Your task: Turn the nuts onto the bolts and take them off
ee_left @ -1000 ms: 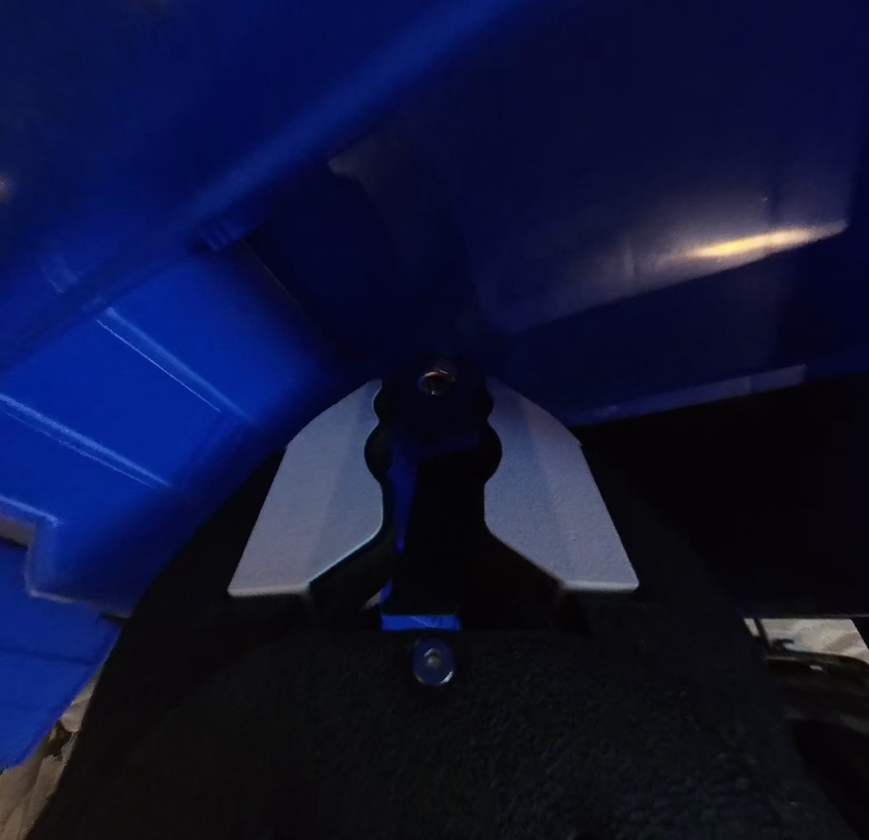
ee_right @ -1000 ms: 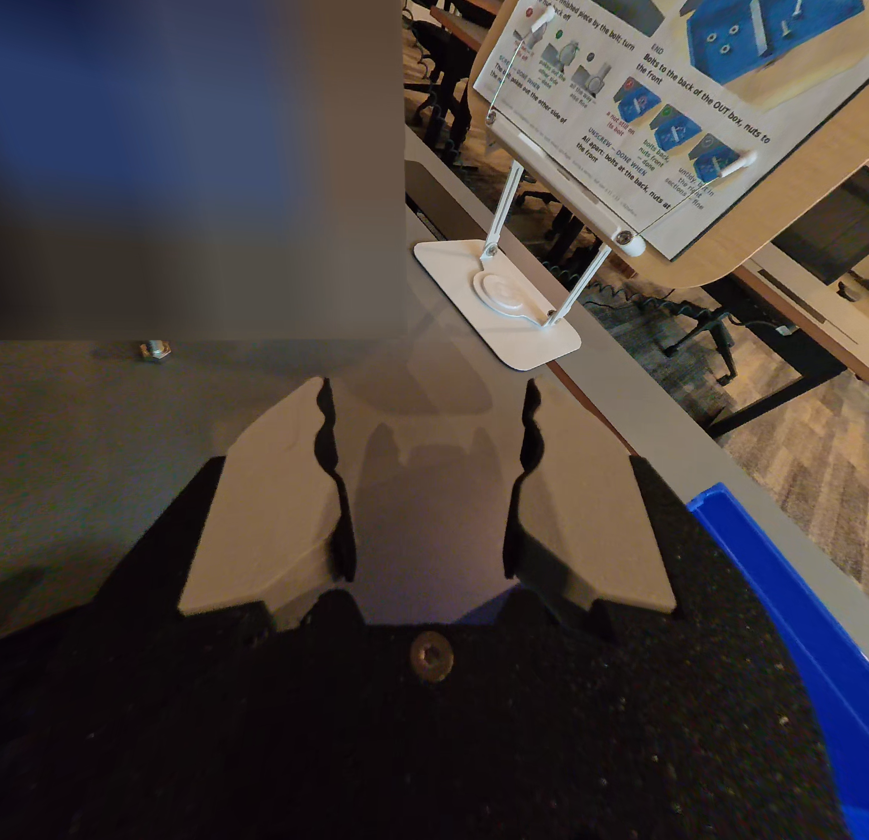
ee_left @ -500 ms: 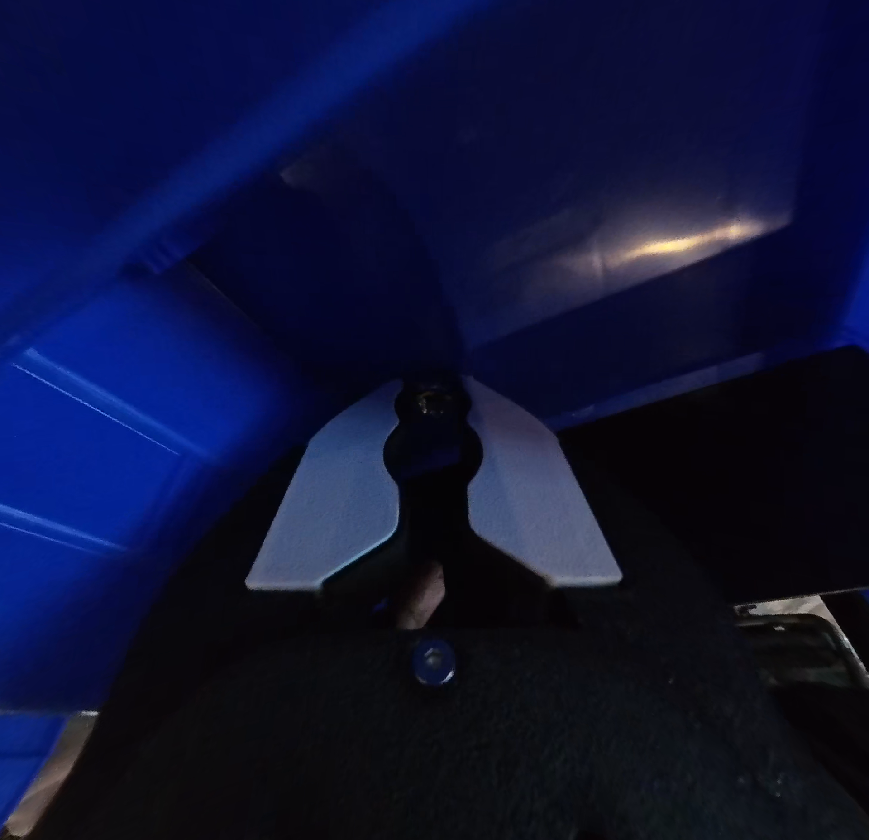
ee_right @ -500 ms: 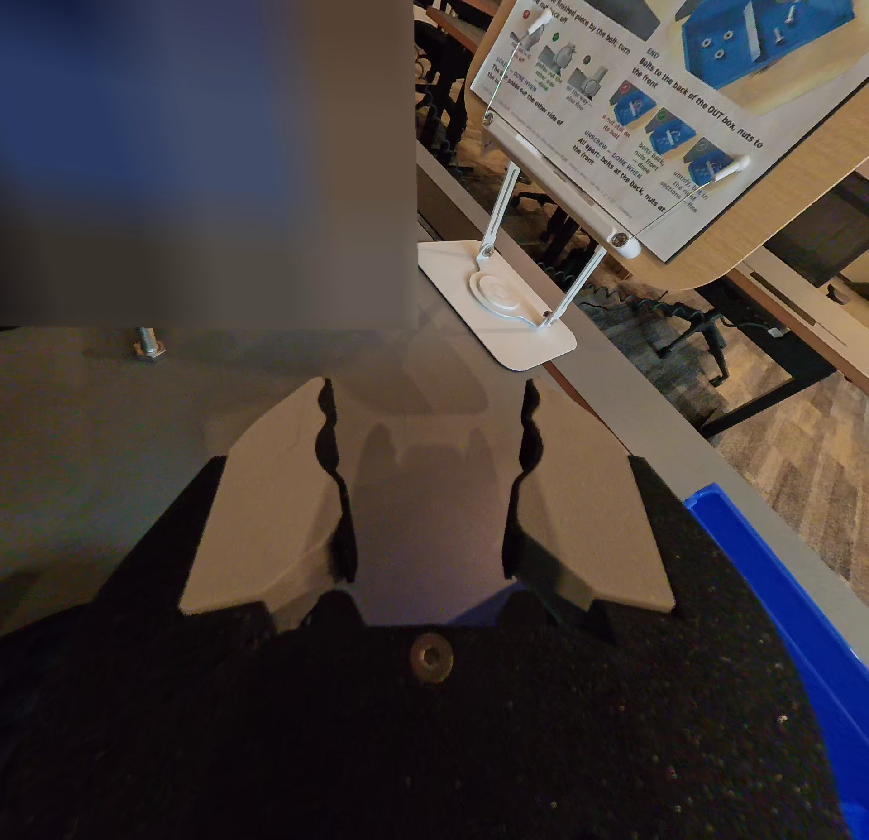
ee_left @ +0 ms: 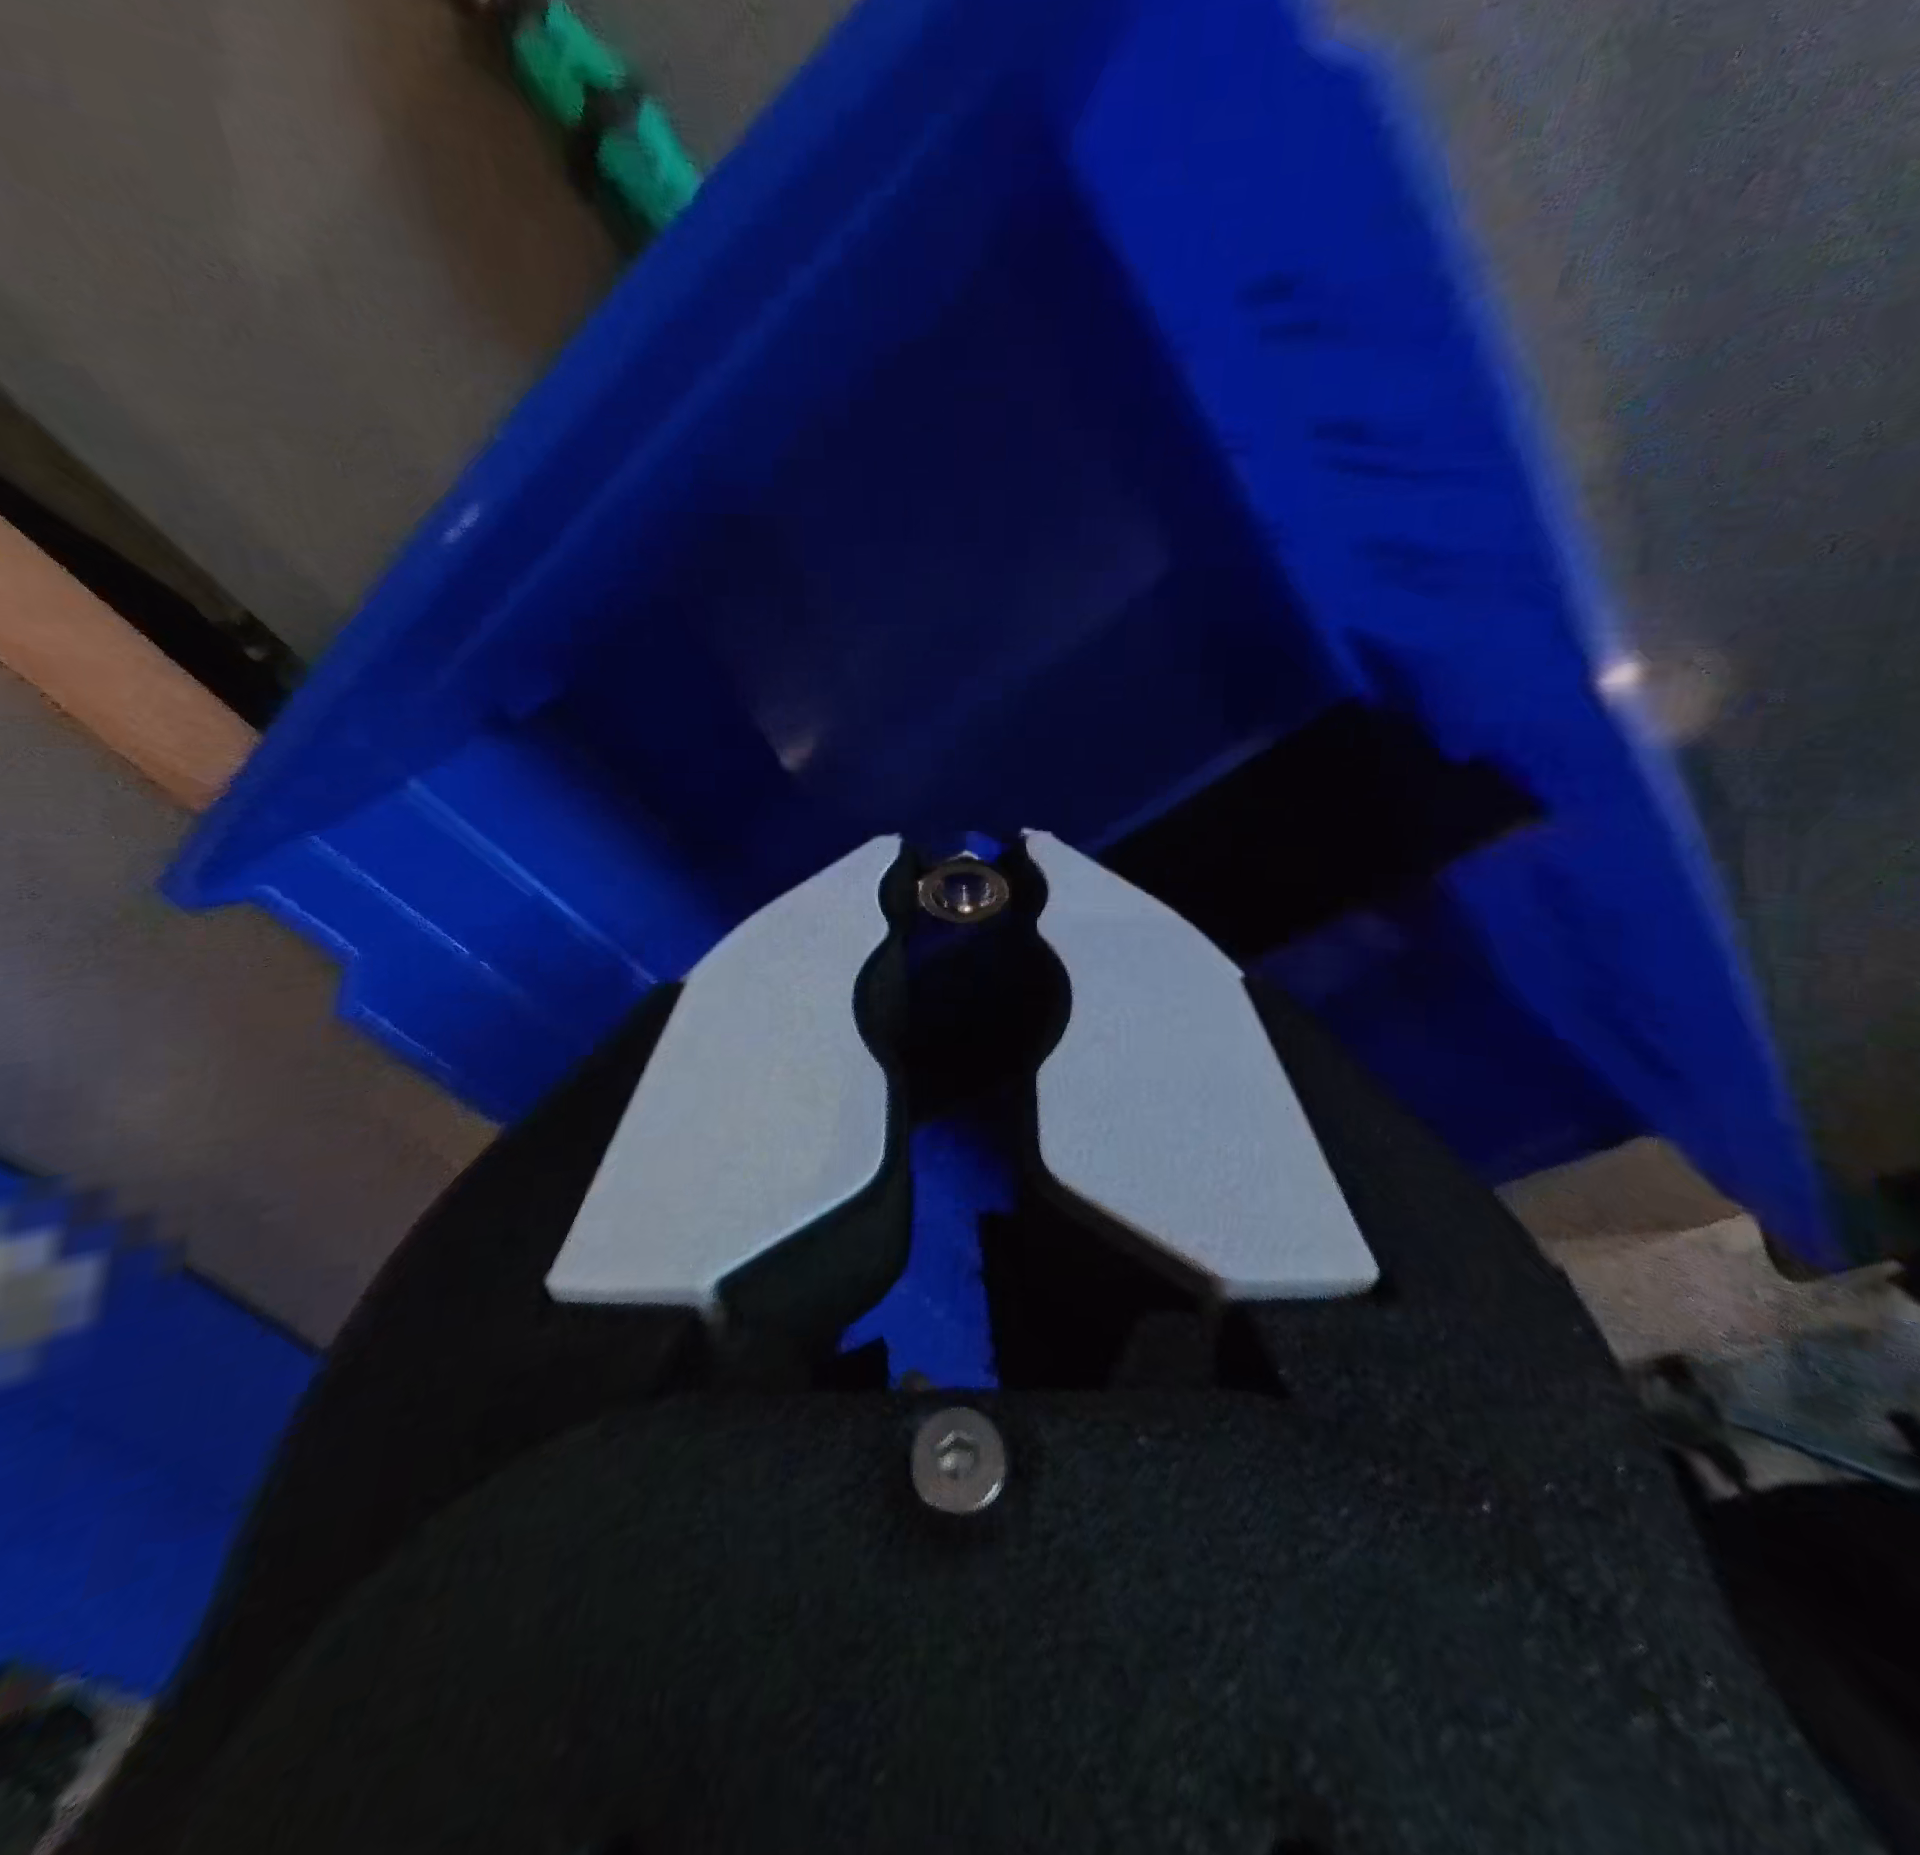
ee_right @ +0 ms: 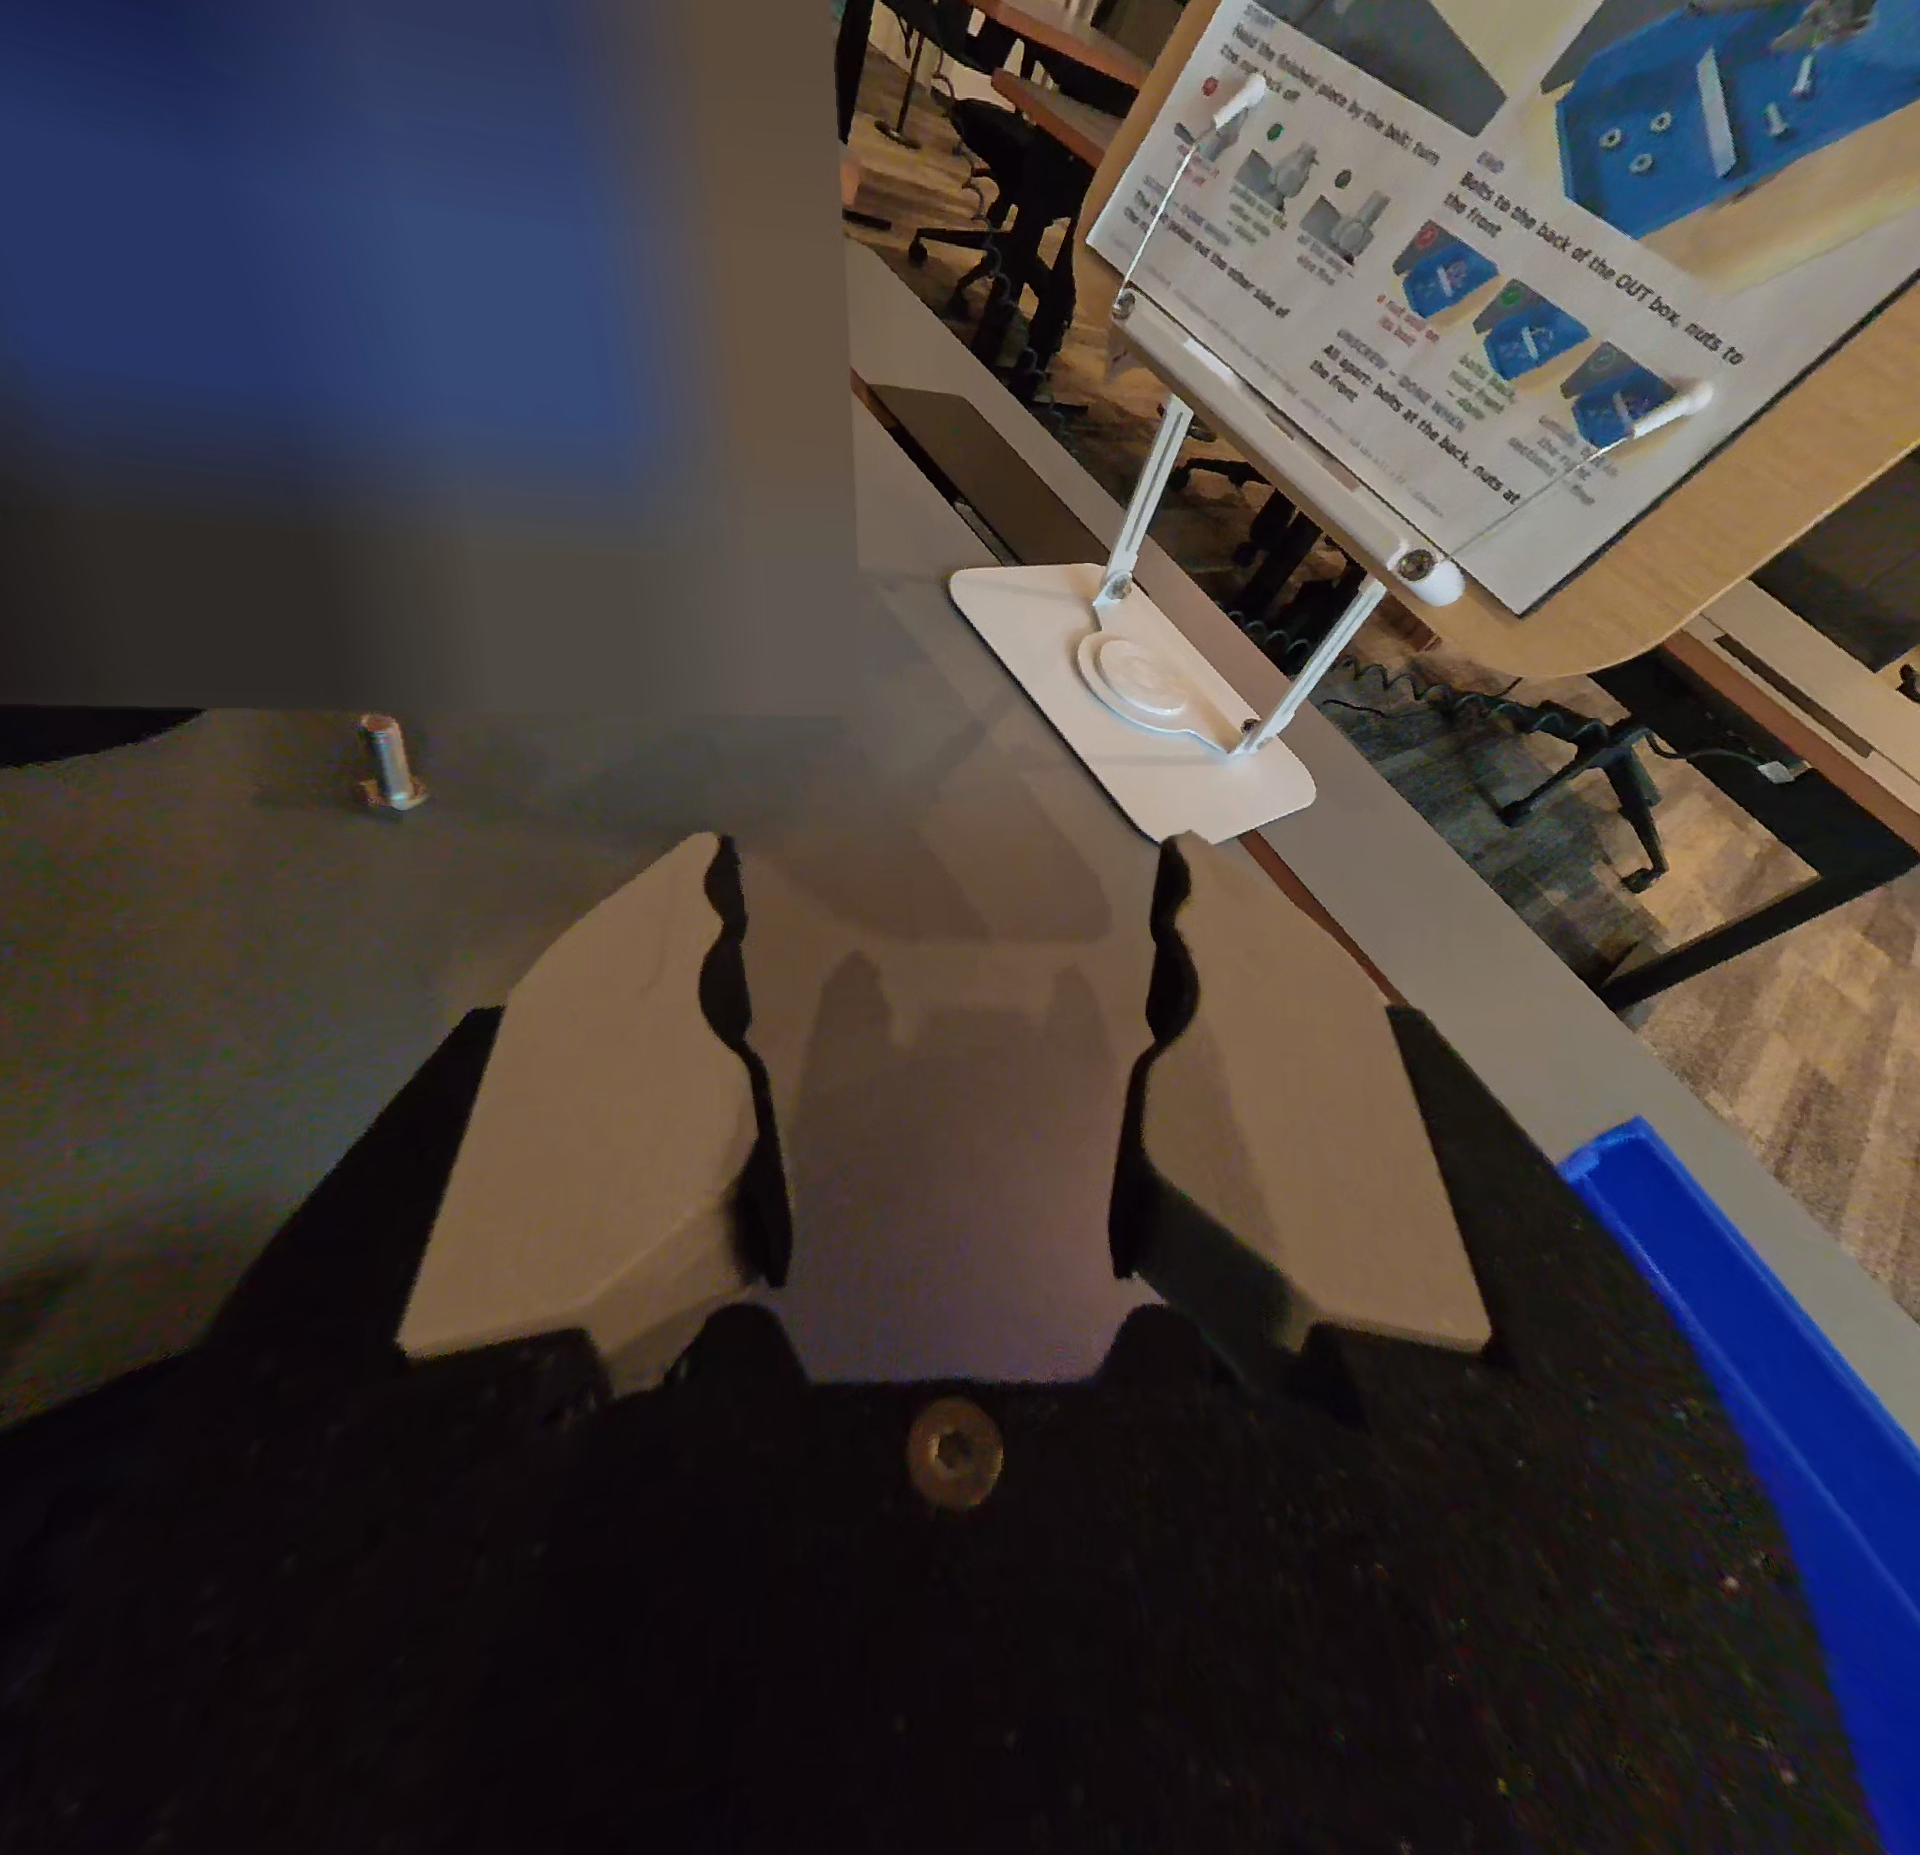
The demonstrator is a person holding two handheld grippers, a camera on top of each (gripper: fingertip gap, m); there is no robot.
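the left gripper (ee_left: 961,855) has its fingers (ee_left: 769,1067) drawn in narrow around a small metal nut (ee_left: 961,889) pinched at the tips, held up in front of a blue bin (ee_left: 1351,475) with a dark divider (ee_left: 1340,797) across it, the view there blurred. the right gripper (ee_right: 948,860) hovers low over the grey bench (ee_right: 208,932) with its fingers (ee_right: 592,1109) spread wide and nothing between them, a bolt (ee_right: 390,766) standing head-down on the bench off to its left. ahead and to the right a white stand (ee_right: 1132,704) props up an instruction sheet (ee_right: 1455,247) at the bench edge, and the rim of a second blue bin (ee_right: 1766,1410) pokes in beside the right fingers.
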